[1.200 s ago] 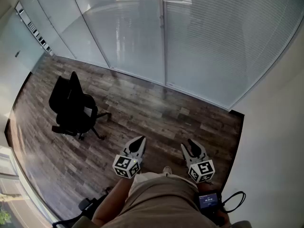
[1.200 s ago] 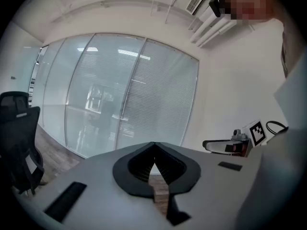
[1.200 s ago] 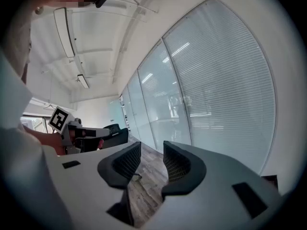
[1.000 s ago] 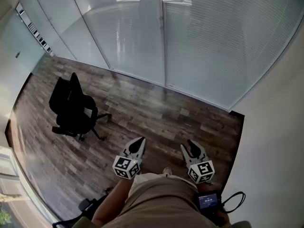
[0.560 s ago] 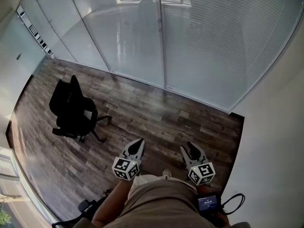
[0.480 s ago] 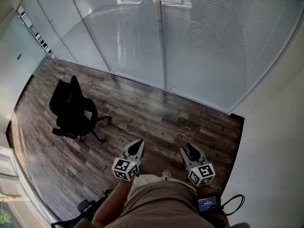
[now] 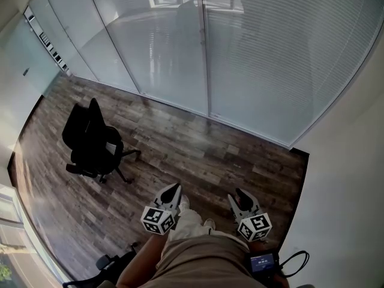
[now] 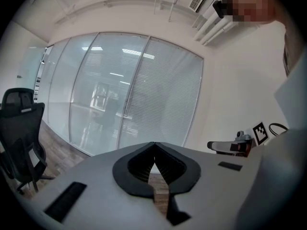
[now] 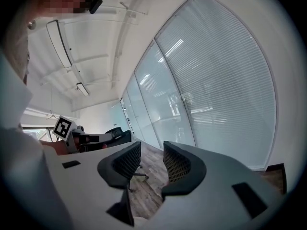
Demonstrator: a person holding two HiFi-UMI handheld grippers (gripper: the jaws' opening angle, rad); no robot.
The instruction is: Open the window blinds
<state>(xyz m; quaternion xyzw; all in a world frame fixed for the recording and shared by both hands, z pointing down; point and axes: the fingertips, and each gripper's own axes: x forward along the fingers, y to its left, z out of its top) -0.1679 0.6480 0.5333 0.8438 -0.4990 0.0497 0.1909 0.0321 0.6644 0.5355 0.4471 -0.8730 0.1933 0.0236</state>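
I am looking down past the person's tan shirt [image 7: 204,261]. A small screen with a black cable [image 7: 264,261] hangs by the right hip.

Just in front of the body, both tools are held low and side by side. They point forward and tip down a little. Each has a cube with square marks at the back.

The left gripper [image 7: 174,186] is squeezed shut with nothing in it. In the left gripper view its two black pads meet at the tip [image 8: 154,143], and I only see floor through the small gap lower down. The right gripper [image 7: 238,195] is let go. In the right gripper view its jaws [image 9: 151,147] stand apart with nothing between them, just floor behind.

Under the tools is a dark wood floor [image 7: 180,143]. Off to the left on that floor stands a black office chair [image 7: 90,140] on wheels.

Past the floor, the window blinds [image 7: 282,53] fill the far wall, ahead and a bit to the right. They are pale grey-white and made of many thin flat strips lying level. The strips are packed close, so I cannot see through them. They hang from high up down to the floor. To their left are smooth glass panels [image 7: 162,47] with light shining on them.

The blinds are well apart from both tools, with open floor between. The right gripper points more toward them [image 9: 225,80] and a white wall [image 7: 348,179] is beside it.
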